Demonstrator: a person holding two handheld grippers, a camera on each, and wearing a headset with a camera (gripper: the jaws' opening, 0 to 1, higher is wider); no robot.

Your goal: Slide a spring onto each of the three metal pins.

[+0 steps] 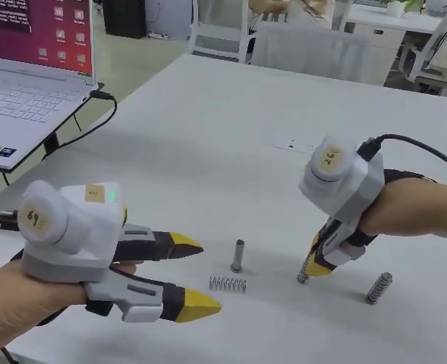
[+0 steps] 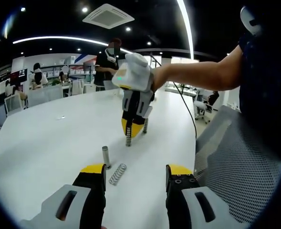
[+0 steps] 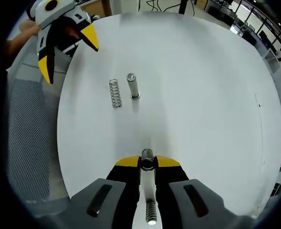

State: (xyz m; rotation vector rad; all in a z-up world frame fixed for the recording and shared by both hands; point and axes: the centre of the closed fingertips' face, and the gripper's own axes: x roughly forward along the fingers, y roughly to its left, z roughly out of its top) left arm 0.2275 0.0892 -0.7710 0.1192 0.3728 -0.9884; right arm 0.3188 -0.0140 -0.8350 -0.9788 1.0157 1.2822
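On the table [image 1: 208, 152] | pin [image 1: 238, 255] upright | loose spring [image 1: 228, 283] lying flat | held spring [image 1: 305, 270] tilted

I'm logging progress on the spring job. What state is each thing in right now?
left gripper: open, empty.
right gripper: shut on held spring.
held spring: tilted, lower end at the table.
bare pin: upright, no spring on it.
loose spring: lying flat beside bare pin.
far spring: lying on the table.
laptop: open, screen lit.

Big open-plan office here: white table [image 1: 208, 129] with an open laptop [image 1: 26, 83] off to the left, grey chairs [image 1: 314, 49] behind it, and a dark ceiling with strip lights [image 2: 184, 24] and an air vent [image 2: 108, 15].
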